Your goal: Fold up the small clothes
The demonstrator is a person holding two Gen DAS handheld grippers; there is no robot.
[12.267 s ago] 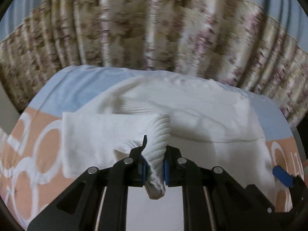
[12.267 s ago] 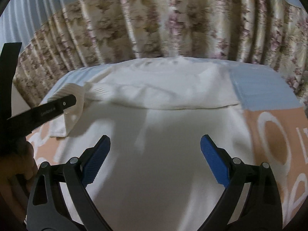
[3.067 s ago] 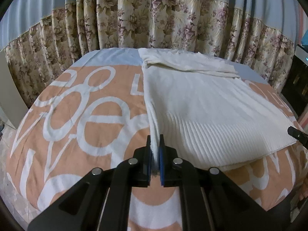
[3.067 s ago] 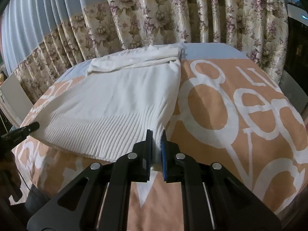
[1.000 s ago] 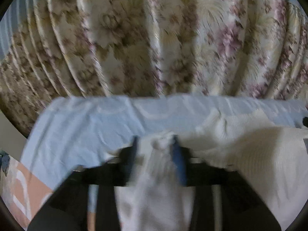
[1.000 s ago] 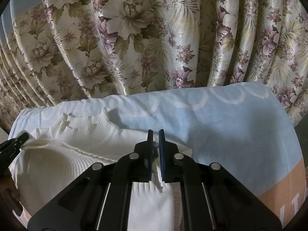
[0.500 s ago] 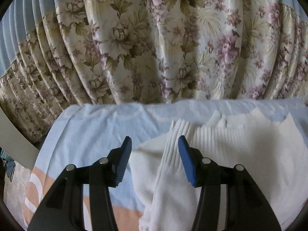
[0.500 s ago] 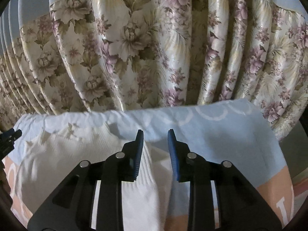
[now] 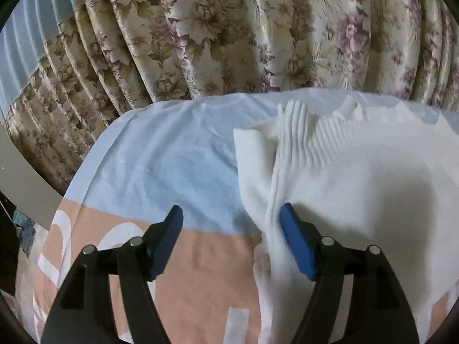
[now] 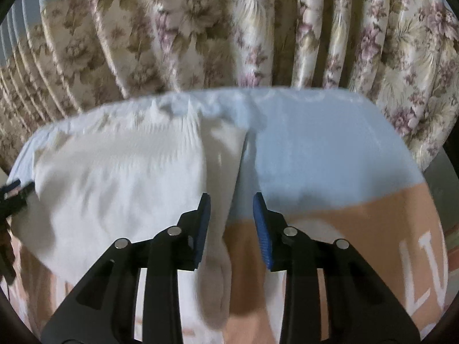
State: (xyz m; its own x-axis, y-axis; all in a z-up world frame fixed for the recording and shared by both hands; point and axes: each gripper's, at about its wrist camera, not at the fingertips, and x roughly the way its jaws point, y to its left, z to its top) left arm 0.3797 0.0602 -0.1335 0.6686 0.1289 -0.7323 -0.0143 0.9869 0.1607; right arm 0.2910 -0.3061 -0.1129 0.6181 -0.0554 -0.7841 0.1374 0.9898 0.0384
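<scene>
Both grippers have just let go: left gripper (image 9: 229,229) gapes wide, right gripper (image 10: 231,219) narrowly parted, both empty, white sweater (image 9: 358,177) folded at twelve o'clock on the bedspread (image 9: 172,157).

My left claw (image 9: 231,239) hangs over the bedspread (image 9: 160,169). The folded sweater (image 9: 358,172) lies on the bedspread to its right; the sweater's left edge runs in between the fingers, beside the right one. My right claw (image 10: 231,228) sits at the sweater's (image 10: 120,172) opposite edge, garment to its left, bare bedspread (image 10: 330,157) to its right. The curtain (image 9: 229,28) hangs ahead of both claws, behind the bed's far edge.
</scene>
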